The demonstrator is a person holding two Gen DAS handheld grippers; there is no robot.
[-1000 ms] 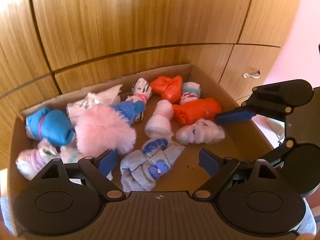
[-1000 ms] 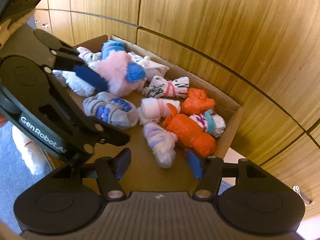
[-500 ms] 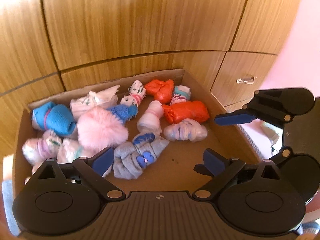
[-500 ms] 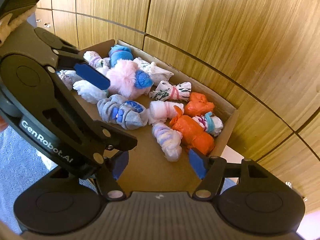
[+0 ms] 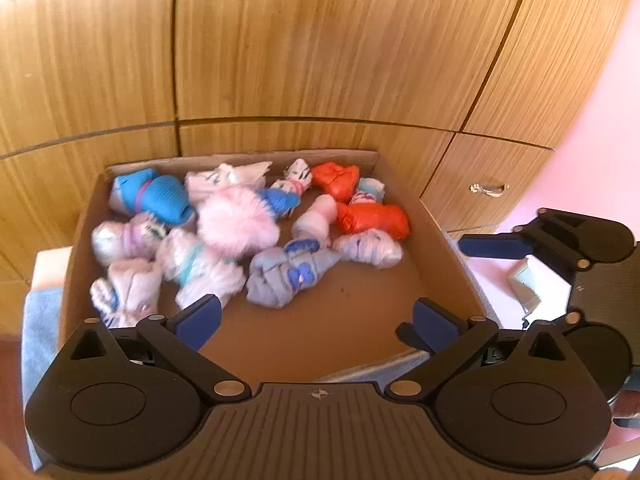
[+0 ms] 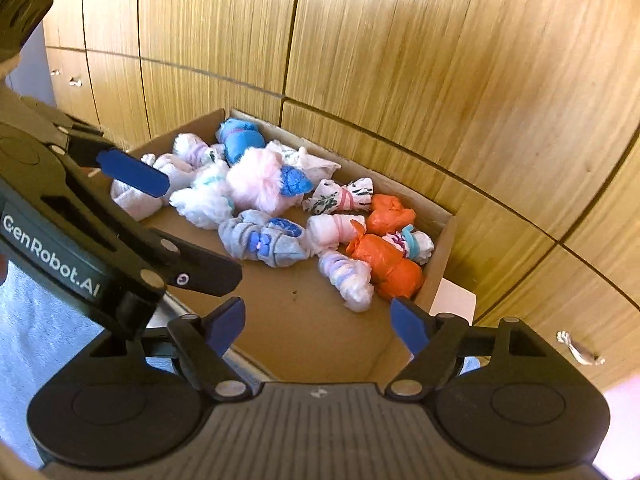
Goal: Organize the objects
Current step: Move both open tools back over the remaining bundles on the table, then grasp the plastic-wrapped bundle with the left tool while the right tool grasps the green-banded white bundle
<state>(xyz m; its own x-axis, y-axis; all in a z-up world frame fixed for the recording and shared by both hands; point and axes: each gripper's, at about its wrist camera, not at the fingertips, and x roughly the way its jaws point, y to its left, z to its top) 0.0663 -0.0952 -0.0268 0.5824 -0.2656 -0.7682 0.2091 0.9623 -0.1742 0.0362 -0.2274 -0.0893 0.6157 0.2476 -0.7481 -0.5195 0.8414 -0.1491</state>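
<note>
A brown cardboard box (image 5: 440, 248) (image 6: 440, 256) holds several rolled sock bundles. Among them are a grey one with blue marks (image 5: 288, 276) (image 6: 264, 238), a fluffy pink one (image 5: 236, 220) (image 6: 256, 180), orange ones (image 5: 372, 218) (image 6: 384, 260) and a blue one (image 5: 156, 196) (image 6: 238, 142). My left gripper (image 5: 316, 320) hovers over the box's near edge, its jaws opening with nothing between them. My right gripper (image 6: 318, 322) hangs above the near right part of the box, its jaws also opening and empty. Neither touches a bundle.
Wooden cabinet fronts rise right behind the box, with a metal drawer handle (image 5: 488, 188) (image 6: 580, 350) to its right. A pale blue cloth (image 5: 40, 320) (image 6: 40, 340) lies near the box. A pink wall (image 5: 592, 100) stands at the right.
Both grippers have drawn back and upward from the box, so it looks smaller and farther. Both pairs of jaws have spread wider. The bundles lie as before.
</note>
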